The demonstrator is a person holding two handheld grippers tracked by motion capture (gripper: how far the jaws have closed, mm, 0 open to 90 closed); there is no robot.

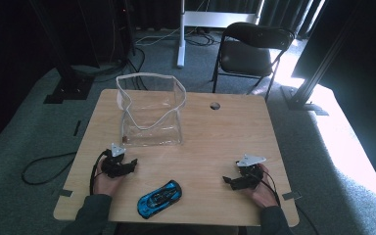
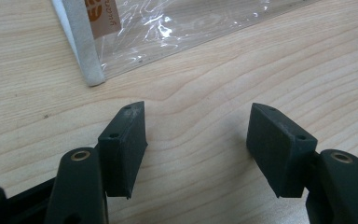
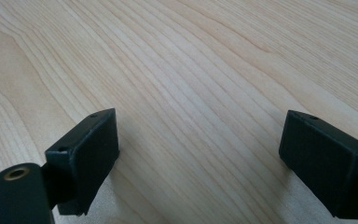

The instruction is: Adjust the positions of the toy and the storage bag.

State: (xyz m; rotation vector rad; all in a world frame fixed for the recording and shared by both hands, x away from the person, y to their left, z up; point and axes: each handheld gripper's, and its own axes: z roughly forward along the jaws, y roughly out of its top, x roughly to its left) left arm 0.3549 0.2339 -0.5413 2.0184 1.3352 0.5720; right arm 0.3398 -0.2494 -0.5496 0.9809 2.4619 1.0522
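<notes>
While both tools rest open and empty, nothing begun: blue toy car near front edge, clear plastic bag standing unfilled.

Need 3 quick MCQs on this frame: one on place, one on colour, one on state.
1. Where does the toy car lie?
A. near table edge, between the two grippers
B. inside the bag
C. on the chair

2. What colour is the car?
A. red
B. blue with black
C. yellow

3. How is the left gripper?
A. shut on the car
B. shut on the bag
C. open, nothing between its fingers

Key:
1 A: the high view shows it on the table between the left gripper and the right gripper.
2 B: blue body, black top.
3 C: bare wood shows between the fingers; the clear bag lies beyond them.
</notes>
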